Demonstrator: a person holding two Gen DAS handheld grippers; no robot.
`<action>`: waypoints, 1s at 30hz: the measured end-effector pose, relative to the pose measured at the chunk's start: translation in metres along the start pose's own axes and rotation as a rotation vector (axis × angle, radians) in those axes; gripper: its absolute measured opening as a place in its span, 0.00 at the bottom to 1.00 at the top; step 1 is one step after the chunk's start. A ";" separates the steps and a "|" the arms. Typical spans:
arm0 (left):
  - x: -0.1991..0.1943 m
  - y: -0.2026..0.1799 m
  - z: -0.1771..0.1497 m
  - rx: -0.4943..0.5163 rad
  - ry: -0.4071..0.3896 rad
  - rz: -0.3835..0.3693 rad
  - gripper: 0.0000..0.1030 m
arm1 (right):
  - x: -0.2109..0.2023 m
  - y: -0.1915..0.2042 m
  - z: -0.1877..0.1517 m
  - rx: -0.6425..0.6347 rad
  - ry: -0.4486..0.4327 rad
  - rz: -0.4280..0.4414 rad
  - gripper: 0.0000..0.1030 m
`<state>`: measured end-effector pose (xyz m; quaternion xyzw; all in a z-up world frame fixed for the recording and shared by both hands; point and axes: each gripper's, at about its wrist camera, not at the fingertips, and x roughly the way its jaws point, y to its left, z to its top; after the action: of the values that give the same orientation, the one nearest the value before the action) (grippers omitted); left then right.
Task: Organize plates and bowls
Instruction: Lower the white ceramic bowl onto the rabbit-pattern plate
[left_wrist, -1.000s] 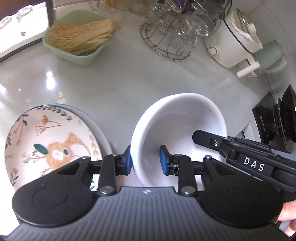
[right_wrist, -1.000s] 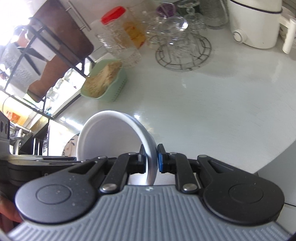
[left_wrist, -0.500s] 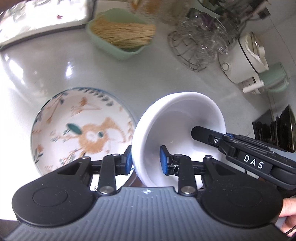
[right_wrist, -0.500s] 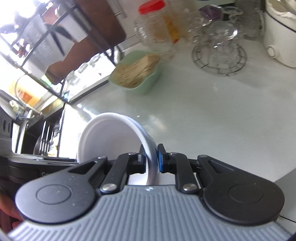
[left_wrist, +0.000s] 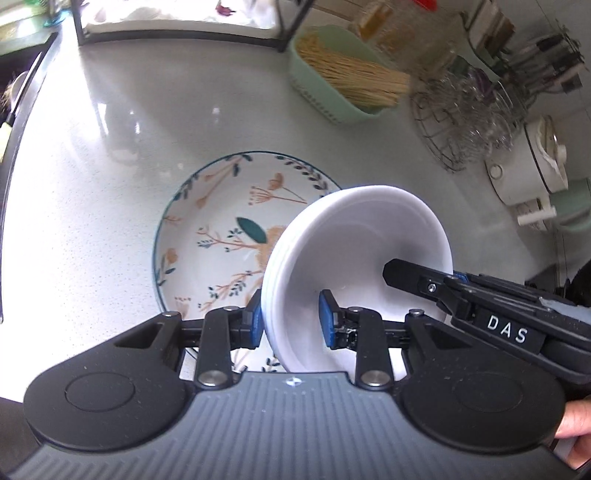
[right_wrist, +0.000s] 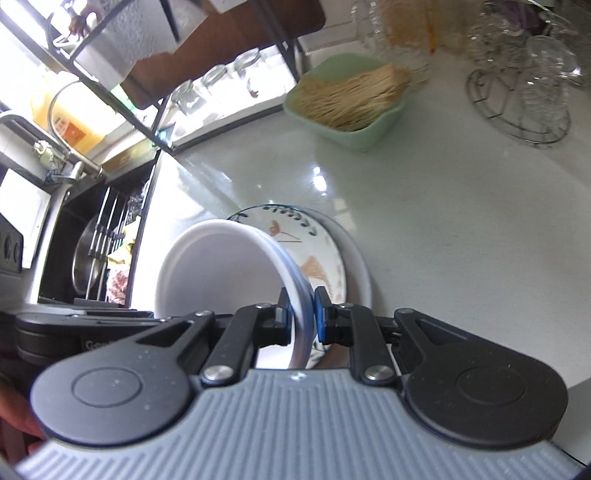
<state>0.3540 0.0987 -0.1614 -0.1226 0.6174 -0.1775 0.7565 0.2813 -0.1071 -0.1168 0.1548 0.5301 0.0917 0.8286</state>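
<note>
A white bowl (left_wrist: 354, 240) hangs tilted above the counter, held from both sides. My left gripper (left_wrist: 291, 321) is shut on its near wall, one pad outside and one inside. My right gripper (right_wrist: 301, 321) is shut on the opposite rim of the white bowl (right_wrist: 221, 269), and it shows in the left wrist view as a black arm marked DAS. Under the bowl a flowered plate (left_wrist: 221, 221) with a blue rim lies on the counter; in the right wrist view the flowered plate (right_wrist: 314, 258) rests on a wider pale plate (right_wrist: 360, 273).
A green basket of dry noodles (left_wrist: 343, 85) stands at the back, beside a wire rack of glasses (left_wrist: 469, 122) and a white cooker (left_wrist: 532, 162). A black metal shelf frame (right_wrist: 155, 122) borders the counter on the left, and a sink (right_wrist: 92, 258) with a pan lies beyond it.
Both grippers have carried the white bowl sideways over the counter until it hangs above the flowered plate. The plate has slid from the left of the left wrist view to beneath the bowl.
</note>
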 end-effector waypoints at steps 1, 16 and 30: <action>0.002 0.003 0.002 -0.005 0.000 0.003 0.32 | 0.005 0.003 0.002 -0.008 0.005 -0.004 0.16; 0.021 0.024 0.018 -0.047 0.004 0.039 0.33 | 0.040 0.008 0.011 -0.016 0.055 -0.008 0.16; -0.011 0.022 0.018 0.043 -0.049 0.025 0.48 | 0.018 0.011 0.006 0.000 -0.045 -0.071 0.31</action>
<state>0.3725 0.1229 -0.1568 -0.1026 0.5963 -0.1781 0.7760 0.2945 -0.0924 -0.1255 0.1380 0.5166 0.0589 0.8430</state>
